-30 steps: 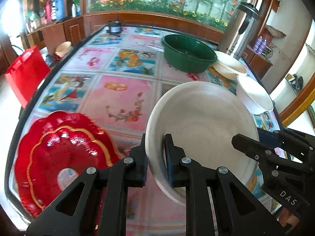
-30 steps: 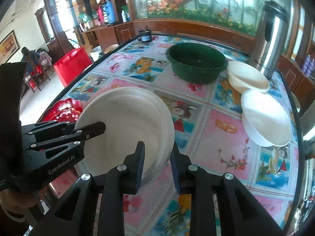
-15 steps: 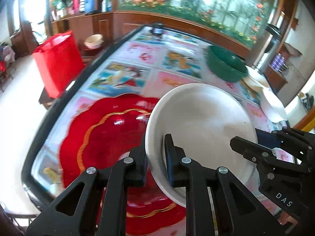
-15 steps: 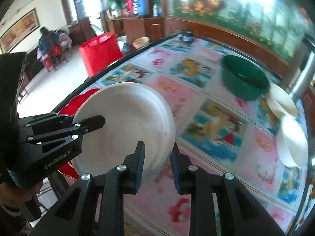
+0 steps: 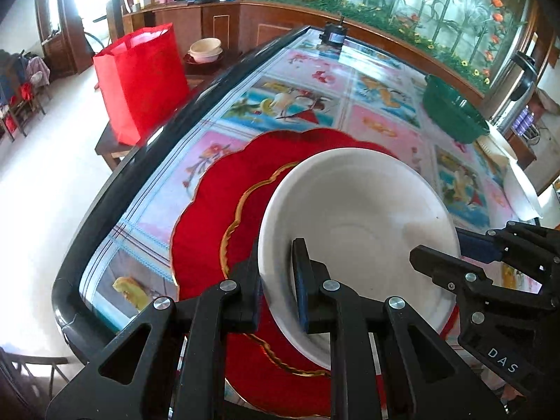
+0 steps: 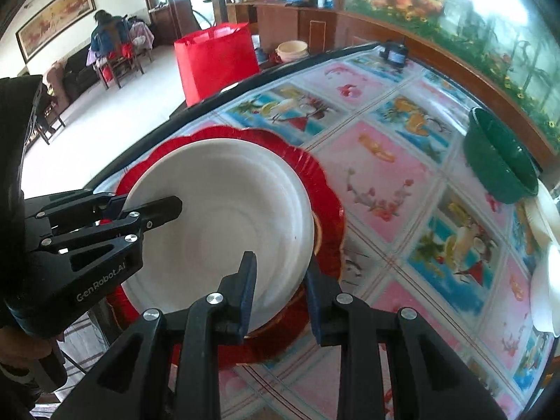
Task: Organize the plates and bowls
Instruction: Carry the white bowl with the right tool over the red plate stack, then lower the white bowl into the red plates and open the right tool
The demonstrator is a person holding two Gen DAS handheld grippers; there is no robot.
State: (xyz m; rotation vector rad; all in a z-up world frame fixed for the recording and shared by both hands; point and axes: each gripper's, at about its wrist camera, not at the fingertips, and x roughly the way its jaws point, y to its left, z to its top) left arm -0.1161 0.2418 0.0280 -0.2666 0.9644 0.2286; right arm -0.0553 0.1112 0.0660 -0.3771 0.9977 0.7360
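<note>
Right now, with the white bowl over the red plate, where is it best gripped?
By its thin rim, from opposite sides: the white bowl is wide and shallow. The left gripper and right gripper each pinch the near rim, one finger inside, one outside, above the red plate.

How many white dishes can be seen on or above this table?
3: a white round plate held by both grippers over the red scalloped plate, and two white dishes at the table's right edge, cropped; more may be hidden.

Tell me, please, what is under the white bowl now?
Under the white bowl lies the red plate with a gold line, on the table. The bowl covers the plate's middle, so I cannot see whether they touch.
</note>
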